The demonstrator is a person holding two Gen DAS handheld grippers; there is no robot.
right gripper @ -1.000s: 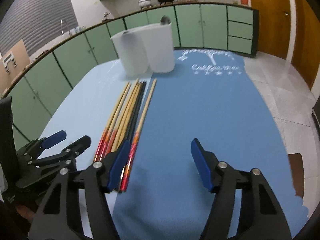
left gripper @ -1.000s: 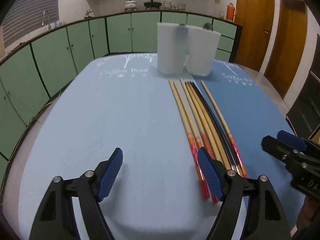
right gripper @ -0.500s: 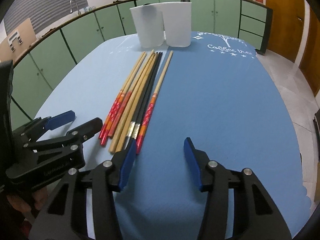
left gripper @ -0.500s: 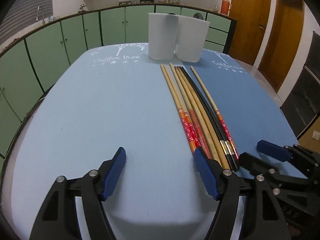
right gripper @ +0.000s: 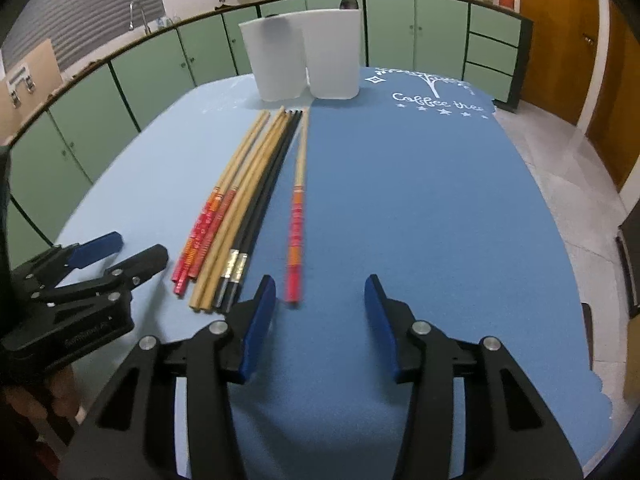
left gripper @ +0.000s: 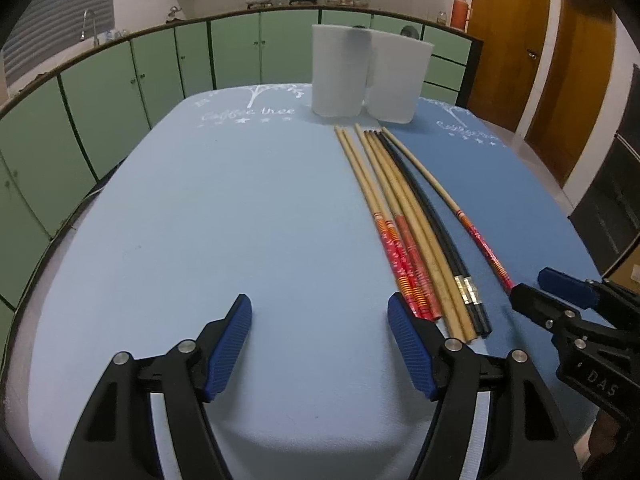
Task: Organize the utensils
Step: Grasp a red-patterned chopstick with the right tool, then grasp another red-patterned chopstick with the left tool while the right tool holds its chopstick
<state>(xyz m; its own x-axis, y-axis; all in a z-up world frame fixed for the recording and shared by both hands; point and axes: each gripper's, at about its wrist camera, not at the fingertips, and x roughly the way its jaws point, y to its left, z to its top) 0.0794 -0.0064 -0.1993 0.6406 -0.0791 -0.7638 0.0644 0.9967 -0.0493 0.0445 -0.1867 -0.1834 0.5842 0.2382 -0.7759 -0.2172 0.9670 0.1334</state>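
Several chopsticks lie side by side on the blue table mat, some bamboo with red ends, some plain, some black; they also show in the right wrist view. One red-ended chopstick lies apart to the right of the bundle. Two white holders stand at the far end, shown too in the right wrist view. My left gripper is open and empty, left of the chopstick ends. My right gripper is open and empty, just behind the lone chopstick's end.
The table mat is light blue on the left and darker blue on the right. Green cabinets curve around the far side. Wooden doors stand at the right. The floor lies beyond the table's right edge.
The single red-ended chopstick has shifted right, away from the bundle. The right gripper has moved right and now sits behind that chopstick's end. Both grippers stay open.
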